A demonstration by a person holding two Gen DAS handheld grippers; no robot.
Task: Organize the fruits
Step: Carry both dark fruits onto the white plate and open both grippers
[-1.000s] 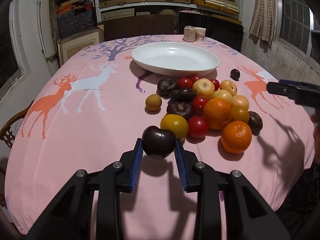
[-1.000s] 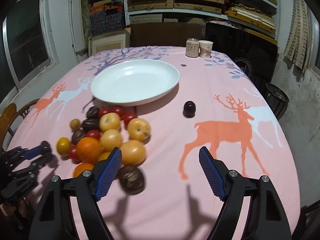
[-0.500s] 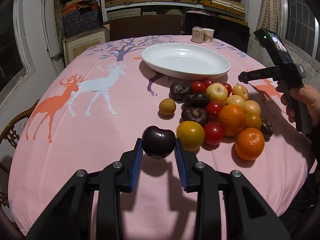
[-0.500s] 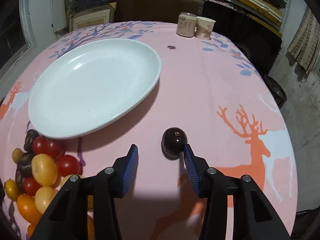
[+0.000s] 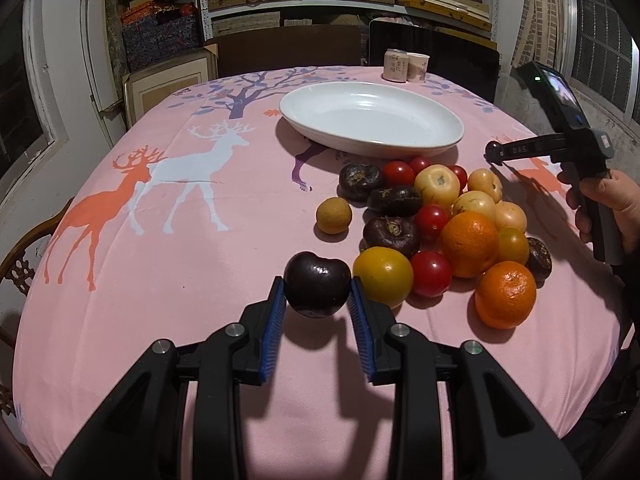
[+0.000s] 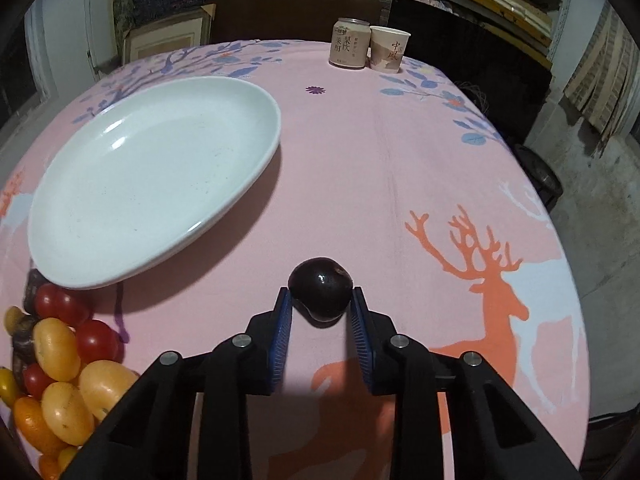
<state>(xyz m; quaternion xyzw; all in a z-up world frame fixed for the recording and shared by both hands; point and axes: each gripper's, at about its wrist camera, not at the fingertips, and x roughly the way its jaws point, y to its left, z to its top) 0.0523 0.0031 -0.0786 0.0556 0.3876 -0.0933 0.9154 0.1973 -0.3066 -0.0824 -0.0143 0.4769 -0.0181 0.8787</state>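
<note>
My left gripper [image 5: 317, 300] is shut on a dark plum [image 5: 317, 283] and holds it above the pink cloth, left of the fruit pile [image 5: 440, 224]. The pile holds oranges, cherry tomatoes, yellow plums and dark water chestnuts. A lone small yellow fruit [image 5: 334, 215] lies left of it. My right gripper [image 6: 321, 310] is shut on a second dark plum [image 6: 321, 294] low over the cloth, right of the empty white oval plate [image 6: 152, 172]. The right gripper also shows in the left wrist view [image 5: 494, 151], beyond the pile. The plate [image 5: 372, 120] sits behind the pile.
A drink can [image 6: 349, 42] and a paper cup [image 6: 389, 48] stand at the table's far edge. Part of the pile [image 6: 56, 364] lies at the left edge of the right wrist view. A wooden chair [image 5: 24, 256] stands at the table's left. Shelves line the back wall.
My right gripper moved forward past the pile to the lone plum and closed its jaws on it. My left gripper kept its plum and shifted slightly left.
</note>
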